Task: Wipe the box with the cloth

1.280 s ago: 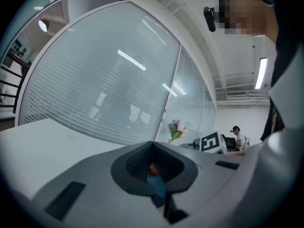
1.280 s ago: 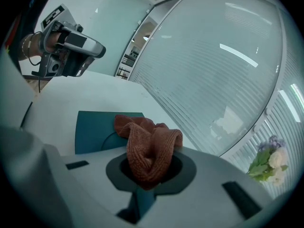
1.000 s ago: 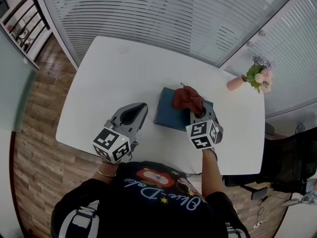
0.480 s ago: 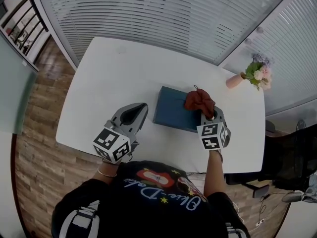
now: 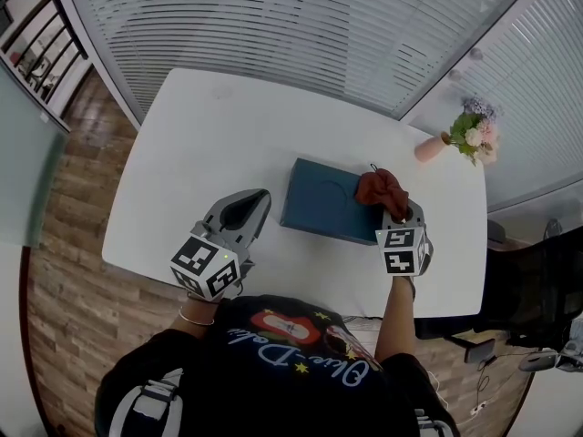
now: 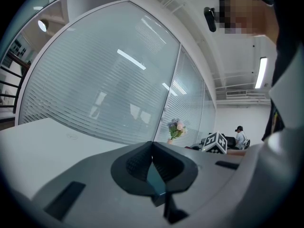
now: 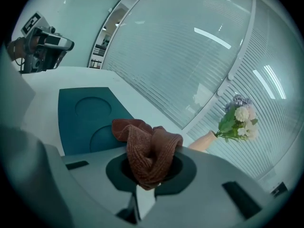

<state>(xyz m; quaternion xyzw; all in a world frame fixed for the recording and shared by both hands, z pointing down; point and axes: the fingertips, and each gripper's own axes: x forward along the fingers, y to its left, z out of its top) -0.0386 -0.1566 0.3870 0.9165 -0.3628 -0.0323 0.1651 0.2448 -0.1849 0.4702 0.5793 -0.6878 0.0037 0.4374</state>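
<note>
A flat dark-blue box [image 5: 321, 200] [image 7: 88, 118] with round hollows in its lid lies on the white table [image 5: 209, 144]. My right gripper [image 5: 393, 215] [image 7: 149, 172] is shut on a reddish-brown cloth [image 5: 380, 190] [image 7: 148, 153], which hangs bunched at the box's right end. My left gripper [image 5: 244, 209] [image 6: 152, 167] hovers off the box's left front corner, jaws shut with nothing between them. A sliver of the box [image 6: 155, 180] shows through them.
A pink vase of flowers [image 5: 469, 138] [image 7: 228, 125] stands at the table's far right edge. Glass walls with blinds rise behind the table. Wooden floor lies to the left. A second person [image 6: 240, 136] sits far off in the room.
My right gripper has dragged the cloth rightward across the box top, from near its middle to its right end. The left gripper has stayed put.
</note>
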